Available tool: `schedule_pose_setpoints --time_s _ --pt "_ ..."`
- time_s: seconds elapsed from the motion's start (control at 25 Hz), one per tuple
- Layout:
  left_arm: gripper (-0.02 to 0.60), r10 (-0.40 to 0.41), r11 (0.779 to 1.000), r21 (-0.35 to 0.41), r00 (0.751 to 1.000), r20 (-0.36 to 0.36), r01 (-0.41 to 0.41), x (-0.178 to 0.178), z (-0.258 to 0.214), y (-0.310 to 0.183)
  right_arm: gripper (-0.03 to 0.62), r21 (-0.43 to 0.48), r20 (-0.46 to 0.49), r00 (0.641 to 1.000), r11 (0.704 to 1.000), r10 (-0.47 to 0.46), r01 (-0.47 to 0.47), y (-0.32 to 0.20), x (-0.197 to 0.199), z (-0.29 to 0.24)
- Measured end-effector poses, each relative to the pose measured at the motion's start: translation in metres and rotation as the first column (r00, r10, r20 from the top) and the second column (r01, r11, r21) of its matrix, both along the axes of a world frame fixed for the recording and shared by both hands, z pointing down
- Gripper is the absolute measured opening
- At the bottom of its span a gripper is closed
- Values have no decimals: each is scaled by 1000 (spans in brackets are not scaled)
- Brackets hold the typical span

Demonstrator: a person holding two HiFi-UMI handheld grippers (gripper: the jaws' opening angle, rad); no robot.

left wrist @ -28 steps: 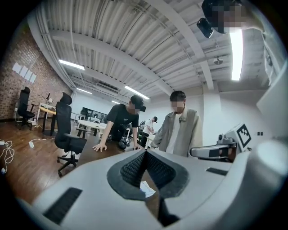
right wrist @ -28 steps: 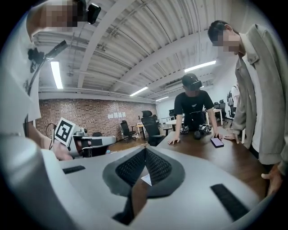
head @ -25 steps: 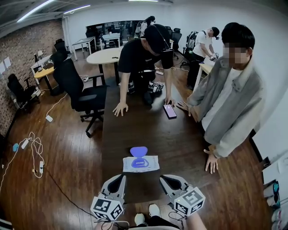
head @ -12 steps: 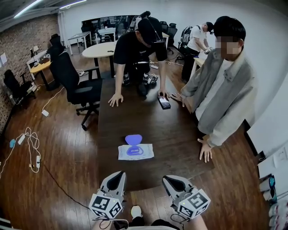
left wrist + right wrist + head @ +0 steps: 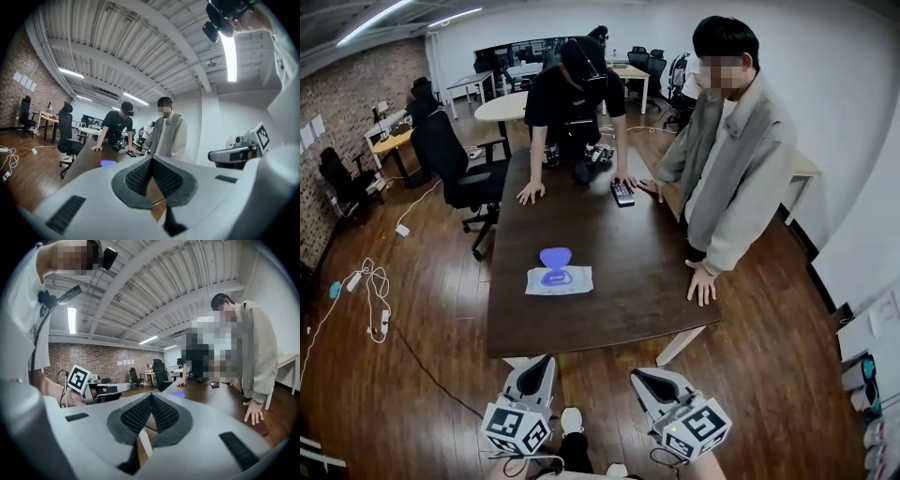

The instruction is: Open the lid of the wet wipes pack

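The wet wipes pack (image 5: 558,279) lies flat on the dark wooden table (image 5: 619,291), its blue lid (image 5: 555,256) flipped up at the far side. The lid shows as a small blue patch in the left gripper view (image 5: 108,163) and in the right gripper view (image 5: 178,394). Both grippers hang short of the table's near edge, over the floor, apart from the pack. My left gripper (image 5: 538,362) (image 5: 151,159) is shut with nothing in it. My right gripper (image 5: 646,376) (image 5: 151,396) is shut and also holds nothing.
A person in a grey jacket (image 5: 731,159) stands at the table's right side, a hand (image 5: 704,282) on its edge. Another in black (image 5: 572,103) leans on the far end beside a phone (image 5: 622,194). An office chair (image 5: 459,178) and floor cables (image 5: 370,300) lie left.
Both grippers have drawn back from the table's near end to beyond its edge. The pack now sits farther off and to the left, its lid still up.
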State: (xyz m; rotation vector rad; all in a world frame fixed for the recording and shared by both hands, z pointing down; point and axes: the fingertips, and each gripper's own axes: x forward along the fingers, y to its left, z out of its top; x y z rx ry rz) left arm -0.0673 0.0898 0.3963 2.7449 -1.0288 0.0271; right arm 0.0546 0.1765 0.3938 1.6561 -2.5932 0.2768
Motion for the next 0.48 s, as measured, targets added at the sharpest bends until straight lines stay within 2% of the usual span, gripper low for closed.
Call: schedule_pose_setpoints --time_s 0.24,0.48 --pt "0 -5 1000 -11 1000 12 5 8 -3 96 8 -5 51 999 1000 -1 2 86 15 6" --pt "0 -35 999 27 999 3 35 -1 -33 140 8 36 81 997 999 -13 10 129 16 -14"
